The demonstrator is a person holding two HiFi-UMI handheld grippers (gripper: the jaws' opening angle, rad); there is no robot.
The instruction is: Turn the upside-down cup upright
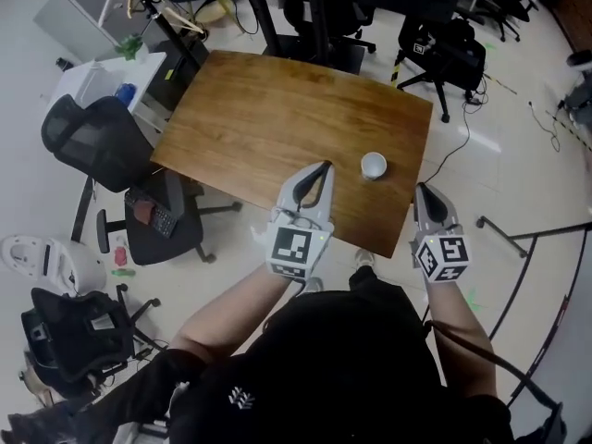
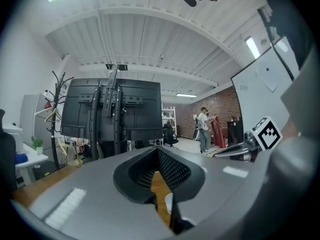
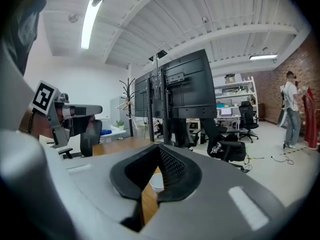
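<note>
A small white cup (image 1: pixel 374 165) stands on the wooden table (image 1: pixel 268 118) near its front right corner, and its mouth seems to face up. My left gripper (image 1: pixel 325 166) hovers over the table's front edge just left of the cup, its fingertips together and empty. My right gripper (image 1: pixel 420 189) is shut too and holds nothing; it sits off the table's right front corner, right of the cup. Through the slot between the jaws the cup (image 2: pixel 169 203) shows in the left gripper view, and the cup (image 3: pixel 156 182) shows likewise in the right gripper view.
Black office chairs (image 1: pixel 97 137) stand left of the table, with a white side desk (image 1: pixel 102 77) behind them. Another chair (image 1: pixel 444 49) and a black monitor stand (image 1: pixel 314 17) are beyond the far edge. A person (image 2: pixel 204 129) stands far off by the brick wall.
</note>
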